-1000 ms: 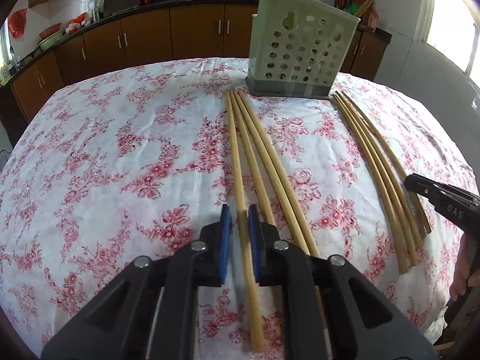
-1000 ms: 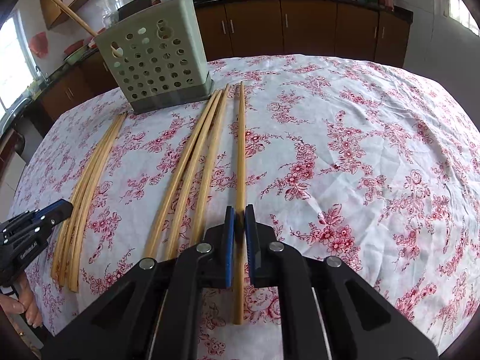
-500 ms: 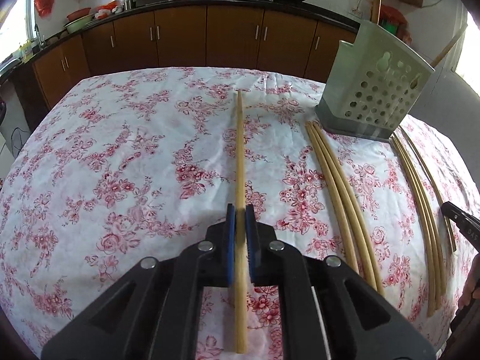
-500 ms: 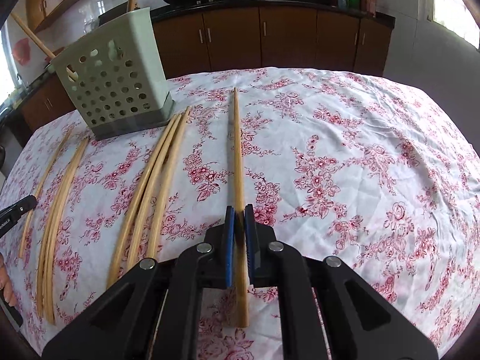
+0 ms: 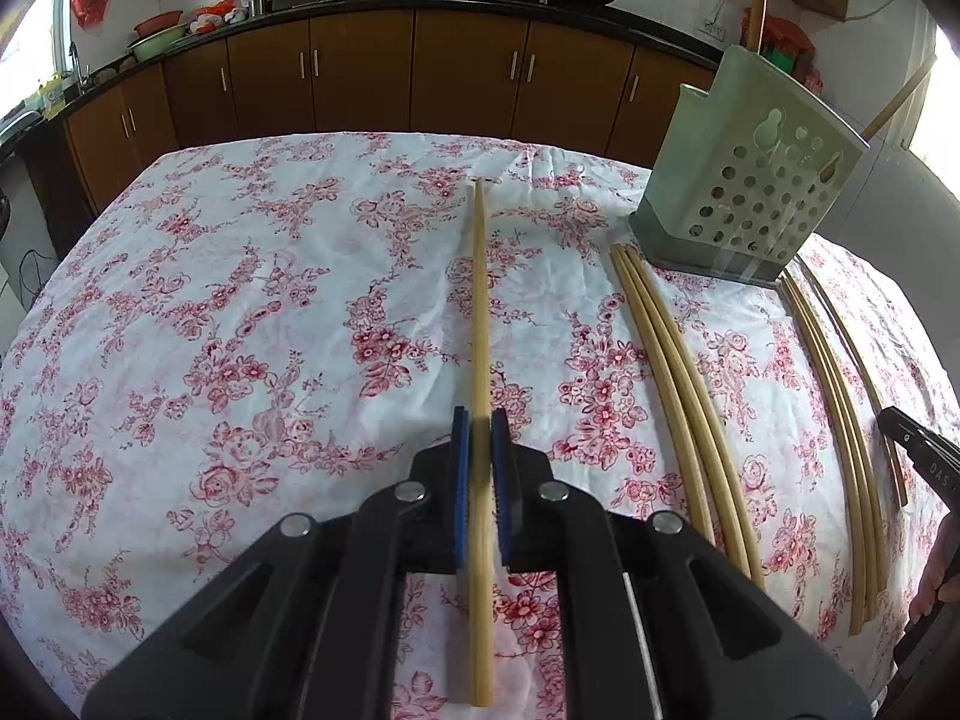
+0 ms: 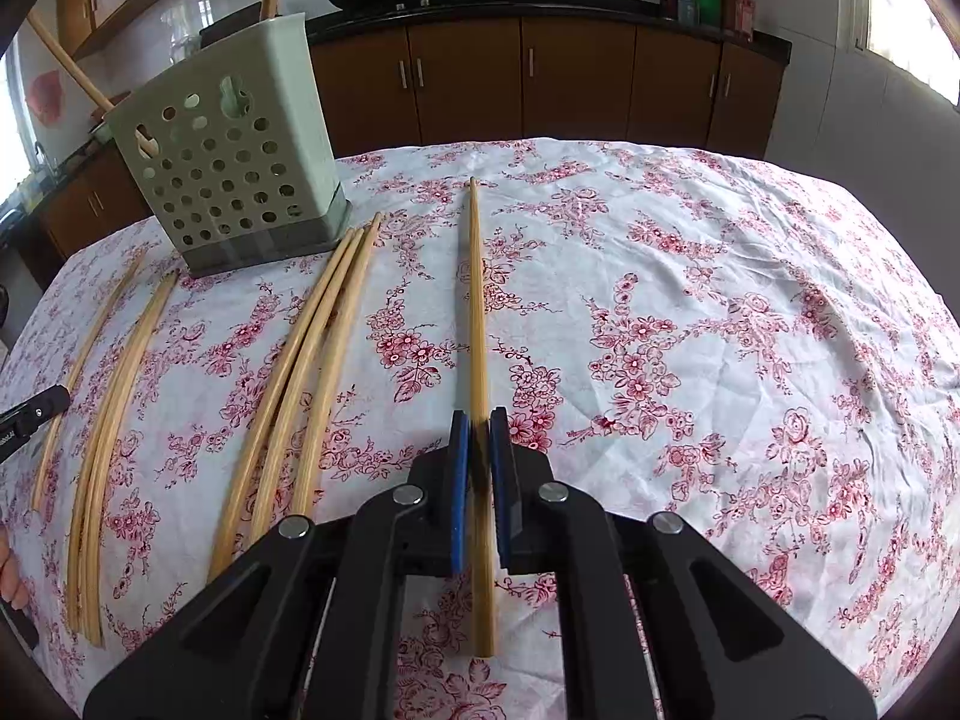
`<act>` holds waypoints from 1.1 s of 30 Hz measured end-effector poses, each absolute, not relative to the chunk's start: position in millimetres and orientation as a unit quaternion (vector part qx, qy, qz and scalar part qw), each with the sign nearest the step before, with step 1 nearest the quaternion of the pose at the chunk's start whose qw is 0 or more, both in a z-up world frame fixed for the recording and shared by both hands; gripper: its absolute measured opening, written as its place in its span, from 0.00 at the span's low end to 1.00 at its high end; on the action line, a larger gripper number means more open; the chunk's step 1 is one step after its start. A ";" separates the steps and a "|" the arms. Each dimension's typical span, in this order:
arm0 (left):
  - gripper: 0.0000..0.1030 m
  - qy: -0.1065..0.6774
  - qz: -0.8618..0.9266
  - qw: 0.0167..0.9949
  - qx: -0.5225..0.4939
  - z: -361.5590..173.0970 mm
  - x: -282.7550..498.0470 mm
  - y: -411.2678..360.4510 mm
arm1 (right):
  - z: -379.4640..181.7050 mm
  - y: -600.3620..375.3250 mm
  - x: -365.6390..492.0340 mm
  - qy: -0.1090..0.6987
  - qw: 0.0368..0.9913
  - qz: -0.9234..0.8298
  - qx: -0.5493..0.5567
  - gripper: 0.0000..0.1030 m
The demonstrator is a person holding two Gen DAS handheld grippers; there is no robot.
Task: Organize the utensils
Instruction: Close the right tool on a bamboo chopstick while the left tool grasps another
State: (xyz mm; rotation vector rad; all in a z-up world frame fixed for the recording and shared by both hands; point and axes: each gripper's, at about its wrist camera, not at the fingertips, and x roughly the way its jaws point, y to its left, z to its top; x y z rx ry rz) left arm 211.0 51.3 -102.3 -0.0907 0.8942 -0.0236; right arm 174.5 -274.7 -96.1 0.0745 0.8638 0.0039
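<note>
My left gripper (image 5: 478,427) is shut on a long bamboo chopstick (image 5: 479,312), held above the floral tablecloth. My right gripper (image 6: 478,427) is shut on another bamboo chopstick (image 6: 476,300), also lifted. A pale green perforated utensil holder (image 5: 750,180) stands at the back right in the left wrist view and at the back left in the right wrist view (image 6: 231,162), with two chopsticks sticking out of it. Three loose chopsticks (image 5: 678,384) lie in front of it, and also show in the right wrist view (image 6: 306,360). Several more chopsticks (image 5: 840,432) lie beyond them.
The table (image 5: 210,300) carries a white cloth with red flowers. Brown kitchen cabinets (image 5: 360,78) and a counter with woks run along the back wall. The other gripper's tip shows at the right edge of the left view (image 5: 918,450) and the left edge of the right view (image 6: 30,420).
My left gripper closed on a chopstick, lifted it and swung left away from the three loose ones. My right gripper, shut on its chopstick throughout, raised it and shifted right.
</note>
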 end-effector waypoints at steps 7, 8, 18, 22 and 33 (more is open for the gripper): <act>0.10 0.432 -0.010 0.901 -0.041 -102.7 210.9 50.1 | -96.1 -275.2 175.1 0.418 0.907 0.002 0.038 0.08; 0.10 0.432 -0.010 0.901 -0.041 -102.7 210.9 50.0 | -96.1 -275.3 175.2 0.418 0.907 0.002 0.039 0.08; 0.10 0.432 -0.013 0.901 -0.049 -102.7 210.4 51.1 | -96.1 -275.2 175.2 0.419 0.907 0.000 0.036 0.08; 0.10 0.432 -0.013 0.901 -0.049 -102.9 210.4 51.2 | -96.1 -274.4 175.4 0.419 0.907 0.000 0.036 0.08; 0.11 0.431 -0.013 0.901 -0.049 -103.3 210.3 51.4 | -96.3 -274.4 175.4 0.418 0.908 0.000 0.036 0.09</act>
